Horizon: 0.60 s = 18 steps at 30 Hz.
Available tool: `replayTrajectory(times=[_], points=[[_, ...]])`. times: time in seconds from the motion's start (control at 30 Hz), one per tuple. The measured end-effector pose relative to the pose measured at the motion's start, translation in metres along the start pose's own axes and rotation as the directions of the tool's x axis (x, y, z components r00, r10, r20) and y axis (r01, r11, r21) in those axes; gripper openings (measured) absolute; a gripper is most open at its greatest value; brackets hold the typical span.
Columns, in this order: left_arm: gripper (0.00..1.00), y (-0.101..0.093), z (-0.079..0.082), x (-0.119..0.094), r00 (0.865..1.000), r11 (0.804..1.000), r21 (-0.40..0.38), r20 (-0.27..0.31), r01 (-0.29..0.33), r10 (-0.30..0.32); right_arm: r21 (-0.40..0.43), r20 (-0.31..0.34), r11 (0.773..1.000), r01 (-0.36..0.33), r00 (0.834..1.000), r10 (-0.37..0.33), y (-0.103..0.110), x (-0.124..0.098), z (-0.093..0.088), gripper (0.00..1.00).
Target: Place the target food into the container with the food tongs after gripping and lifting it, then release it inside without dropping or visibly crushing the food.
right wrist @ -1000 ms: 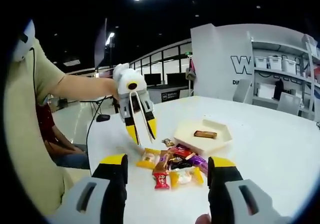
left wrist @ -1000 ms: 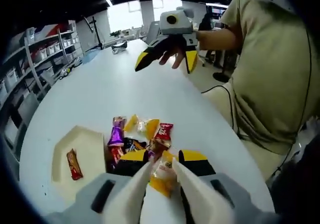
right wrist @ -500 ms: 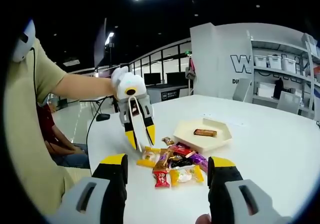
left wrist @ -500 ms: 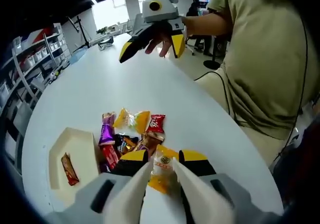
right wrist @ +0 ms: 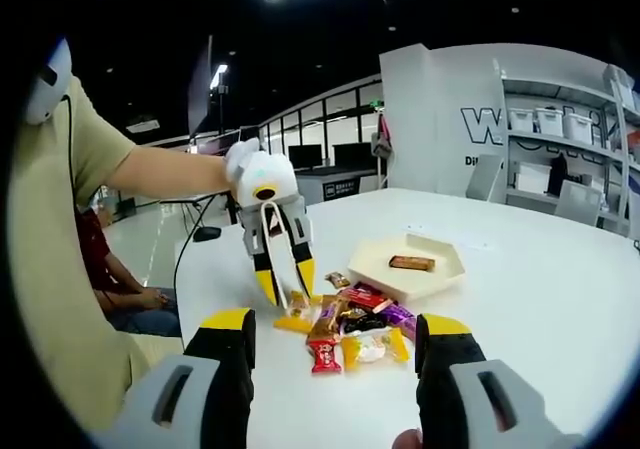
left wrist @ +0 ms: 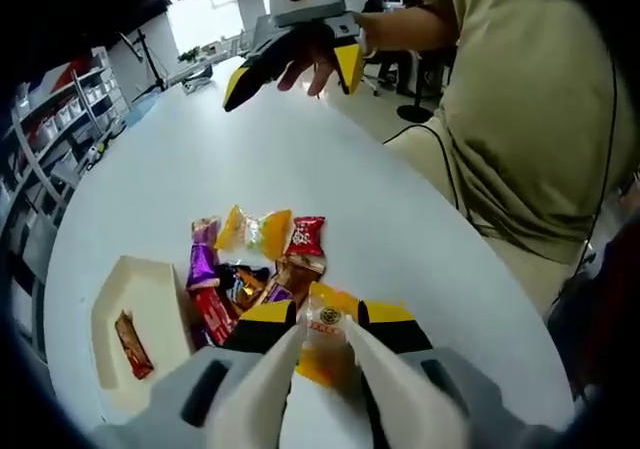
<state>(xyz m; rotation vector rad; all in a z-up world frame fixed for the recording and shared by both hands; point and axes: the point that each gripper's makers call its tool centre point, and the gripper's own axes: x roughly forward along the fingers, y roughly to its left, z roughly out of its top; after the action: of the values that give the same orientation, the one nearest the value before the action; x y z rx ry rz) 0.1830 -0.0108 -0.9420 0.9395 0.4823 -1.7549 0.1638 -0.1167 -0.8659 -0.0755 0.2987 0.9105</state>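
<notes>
My left gripper (left wrist: 325, 344) held the white food tongs (left wrist: 300, 389), whose tips pinched an orange-wrapped snack (left wrist: 322, 341) lifted just above the candy pile (left wrist: 255, 264). The cream hexagonal tray (left wrist: 140, 309), beside the pile, contained one bar (left wrist: 128, 342). My right gripper (right wrist: 335, 344) hovered wide apart, gripping nothing, over the white table (left wrist: 300, 149)

Large letter "W" on white wall (right wrist: 470, 119); rest cut off.
</notes>
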Motion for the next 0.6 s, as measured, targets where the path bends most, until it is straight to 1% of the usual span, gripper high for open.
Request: replayTrajectory(times=[0.1,0.3,0.6], points=[[0.23,0.0004,-0.0034,0.0019,1.0,1.0,0.01,-0.018,0.005,-0.005,0.0,0.002,1.0,-0.002,1.0,0.002,0.0003,0.0002,0.0011,0.63],[0.23,0.0042,-0.0058,0.0015,1.0,1.0,0.011,-0.023,0.01,-0.01,-0.002,0.002,1.0,-0.008,1.0,0.008,0.0007,0.0,0.0018,0.63],[0.23,0.0029,-0.0076,0.0043,0.999,1.0,0.016,-0.043,0.02,-0.019,-0.007,0.007,1.0,-0.011,1.0,0.011,0.0002,0.0,0.004,0.63]])
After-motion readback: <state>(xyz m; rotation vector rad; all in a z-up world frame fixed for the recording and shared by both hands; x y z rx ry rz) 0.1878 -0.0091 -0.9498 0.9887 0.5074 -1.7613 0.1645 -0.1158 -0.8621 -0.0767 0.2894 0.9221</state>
